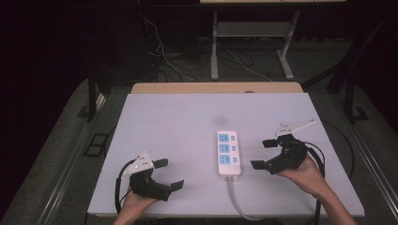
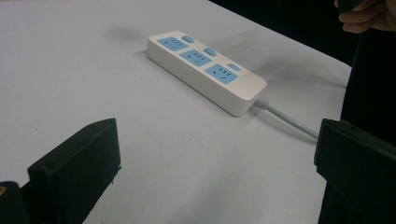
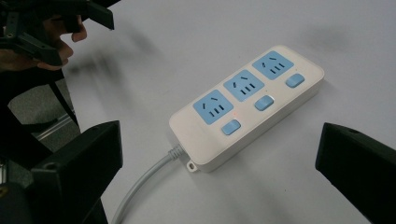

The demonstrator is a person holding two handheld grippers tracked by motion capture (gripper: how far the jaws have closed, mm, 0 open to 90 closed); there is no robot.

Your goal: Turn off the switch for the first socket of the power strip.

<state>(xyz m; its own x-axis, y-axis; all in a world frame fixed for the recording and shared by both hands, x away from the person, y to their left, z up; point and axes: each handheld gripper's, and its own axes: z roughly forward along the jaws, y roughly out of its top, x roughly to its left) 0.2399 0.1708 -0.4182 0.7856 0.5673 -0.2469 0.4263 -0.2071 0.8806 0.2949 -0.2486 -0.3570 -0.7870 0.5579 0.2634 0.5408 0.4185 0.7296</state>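
A white plastic power strip with three blue sockets and three blue switches [image 1: 229,153] lies flat on the pale grey worktop [image 1: 178,122], a little right of the middle, with nothing else around it. Its long axis runs away from the person, and its grey cable [image 1: 237,199] leaves the near end and drops over the front edge. The right gripper [image 1: 264,154] sits just beside the strip on its right, fingers [image 1: 269,143] spread wide and holding nothing, pointing across at the strip's long side. In the right gripper view the strip [image 3: 247,105] lies between and ahead of the two black fingers, its cable end nearest. The left gripper [image 1: 169,174] is farther off, down at the near left of the worktop, also wide open and empty; from it the strip [image 2: 205,70] lies well ahead and to the right. I'd say the right hand is the better placed to close across the narrow width of the strip
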